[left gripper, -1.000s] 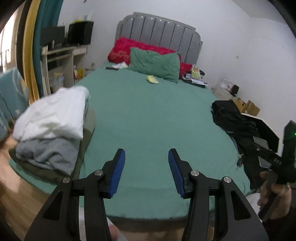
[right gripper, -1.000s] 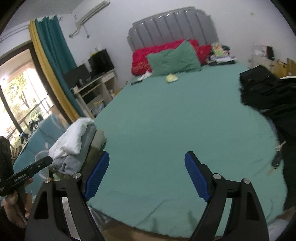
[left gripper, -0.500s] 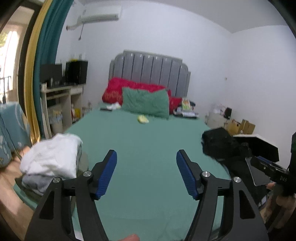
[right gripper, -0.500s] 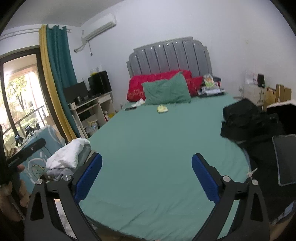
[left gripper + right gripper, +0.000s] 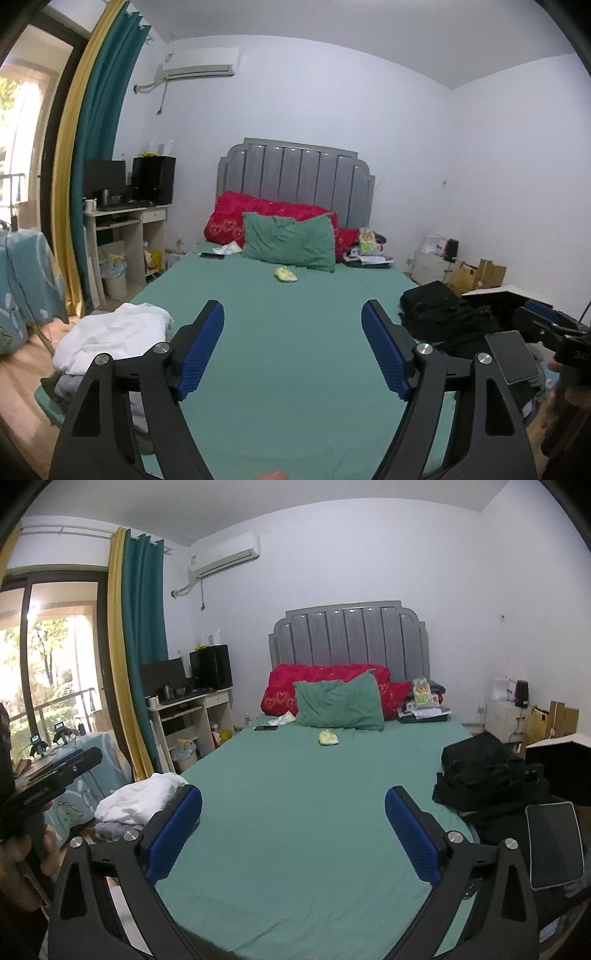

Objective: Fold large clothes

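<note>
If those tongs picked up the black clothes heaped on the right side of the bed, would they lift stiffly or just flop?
Probably flop: the black clothes lie crumpled in soft folds. They look bulky, so likely heavyish, and parts would trail on the bed.

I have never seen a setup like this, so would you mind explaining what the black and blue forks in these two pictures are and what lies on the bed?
No robot arm here: a person carries one hand-held gripper in each hand, and each has a fisheye camera looking forward along its two blue-padded fingers. One picture is from the left hand-held gripper, the other from the right hand-held gripper. Both are open and hold nothing.

Both look across a bed with a green sheet. On its left edge lies a pile of white and grey clothes; on its right edge, a heap of black clothes. At the headboard are a green pillow and a red pillow.
</note>
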